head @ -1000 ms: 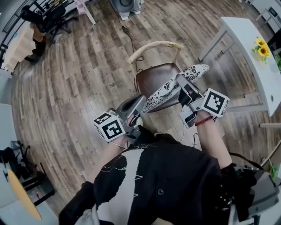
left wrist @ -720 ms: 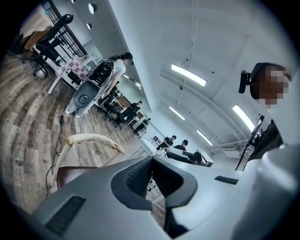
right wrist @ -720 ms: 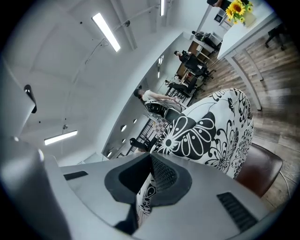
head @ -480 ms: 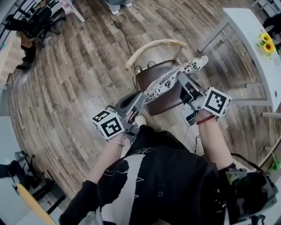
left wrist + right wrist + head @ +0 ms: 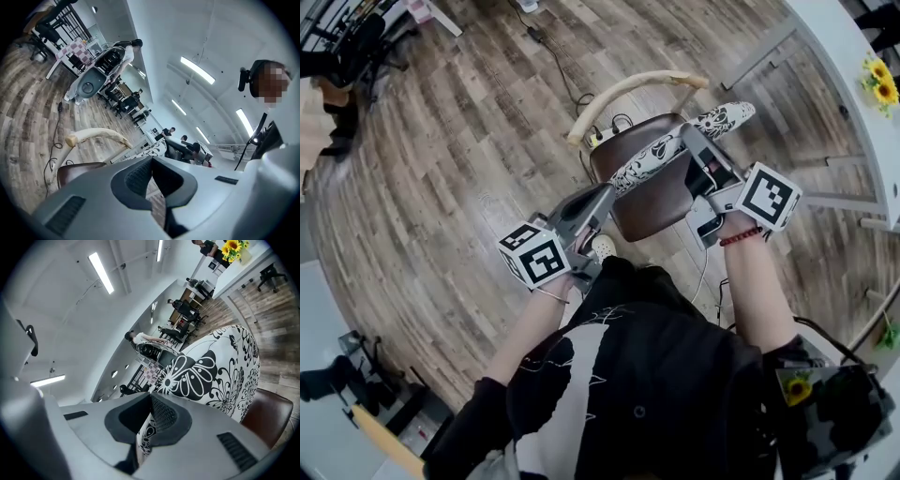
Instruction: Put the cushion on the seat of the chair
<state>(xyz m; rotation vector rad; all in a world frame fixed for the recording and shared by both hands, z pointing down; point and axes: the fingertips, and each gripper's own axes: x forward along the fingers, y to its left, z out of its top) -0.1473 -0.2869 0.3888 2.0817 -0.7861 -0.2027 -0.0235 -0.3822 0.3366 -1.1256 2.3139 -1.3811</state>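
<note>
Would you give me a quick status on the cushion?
Left gripper, right gripper shut on cushion. Cushion above chair seat, not down. Nothing on the seat.

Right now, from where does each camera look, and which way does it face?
Head view: on the person's head, facing steeply down at the brown seat and cushion; shows torso, both arms, left gripper, right gripper.
Left gripper view: on the left gripper, facing along its jaws, shut on the cushion, toward the curved backrest; shows those jaws, the person at right.
Right gripper view: on the right gripper, facing along its jaws, shut on the cushion; shows only those jaws.
Shared: all three show cushion and seat.
</note>
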